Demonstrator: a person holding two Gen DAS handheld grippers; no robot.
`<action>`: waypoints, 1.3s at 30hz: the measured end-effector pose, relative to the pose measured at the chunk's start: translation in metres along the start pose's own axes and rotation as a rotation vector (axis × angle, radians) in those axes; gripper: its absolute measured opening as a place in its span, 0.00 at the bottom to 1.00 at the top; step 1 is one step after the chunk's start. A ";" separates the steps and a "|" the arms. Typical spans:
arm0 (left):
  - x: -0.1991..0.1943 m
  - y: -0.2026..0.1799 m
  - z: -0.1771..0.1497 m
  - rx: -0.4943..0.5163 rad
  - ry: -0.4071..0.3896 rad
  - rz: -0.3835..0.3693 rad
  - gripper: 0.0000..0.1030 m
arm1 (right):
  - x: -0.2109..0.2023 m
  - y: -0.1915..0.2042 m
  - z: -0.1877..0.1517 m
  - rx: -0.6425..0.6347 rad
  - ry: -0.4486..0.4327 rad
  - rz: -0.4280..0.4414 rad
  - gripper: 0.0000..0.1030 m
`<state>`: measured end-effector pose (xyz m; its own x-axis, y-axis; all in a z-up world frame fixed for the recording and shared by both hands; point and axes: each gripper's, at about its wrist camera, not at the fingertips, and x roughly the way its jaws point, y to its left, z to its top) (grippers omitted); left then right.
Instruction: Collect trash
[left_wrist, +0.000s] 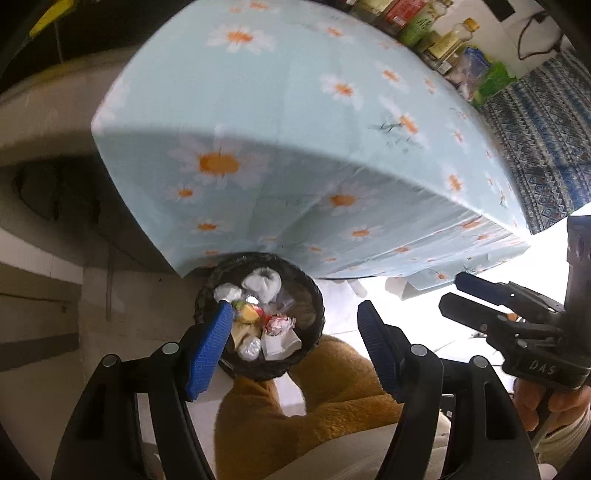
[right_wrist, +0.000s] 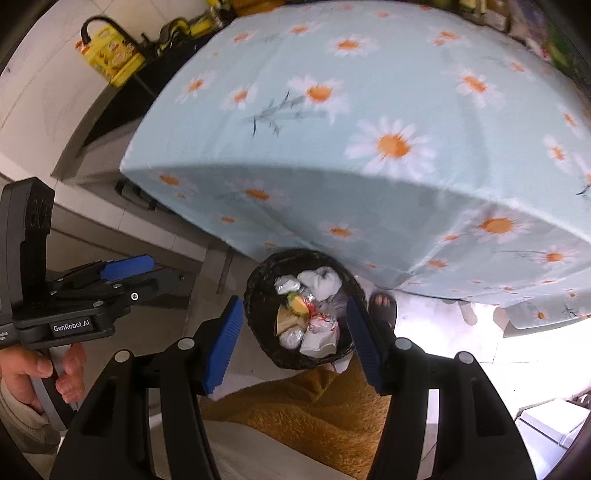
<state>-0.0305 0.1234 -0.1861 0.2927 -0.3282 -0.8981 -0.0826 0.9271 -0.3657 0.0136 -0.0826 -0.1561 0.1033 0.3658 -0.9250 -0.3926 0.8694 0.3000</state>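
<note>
Both grippers are hanging released and empty: left gripper (left_wrist: 295, 345), right gripper (right_wrist: 293, 339). The black bin (right_wrist: 258, 295) is sitting at lower centre, under the table's edge. Its crumpled trash (right_wrist: 319, 282) looks light and soft; pinching a fold should serve.

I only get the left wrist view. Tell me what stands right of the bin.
Observer: A foot in a dark sandal, close beside the bin.
Operator: Report the right hand-held gripper. I see it only side-on.
Observer: The right hand-held gripper is open and holds nothing. The bin shows in the gap between its fingers.
Operator: Say what lies past the table's far left corner.
Observer: A yellow jug with a black handle, beyond the table.
</note>
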 end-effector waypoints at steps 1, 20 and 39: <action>-0.004 -0.003 0.002 0.015 -0.014 0.006 0.66 | -0.005 -0.001 0.001 -0.001 -0.009 -0.008 0.60; -0.123 -0.063 0.033 0.128 -0.279 0.070 0.66 | -0.115 -0.019 0.030 -0.066 -0.253 0.008 0.65; -0.174 -0.164 0.007 0.177 -0.383 0.114 0.81 | -0.206 -0.076 0.003 -0.071 -0.437 0.057 0.87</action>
<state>-0.0609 0.0301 0.0317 0.6258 -0.1622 -0.7629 0.0204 0.9812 -0.1918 0.0252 -0.2228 0.0127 0.4504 0.5319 -0.7171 -0.4689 0.8244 0.3169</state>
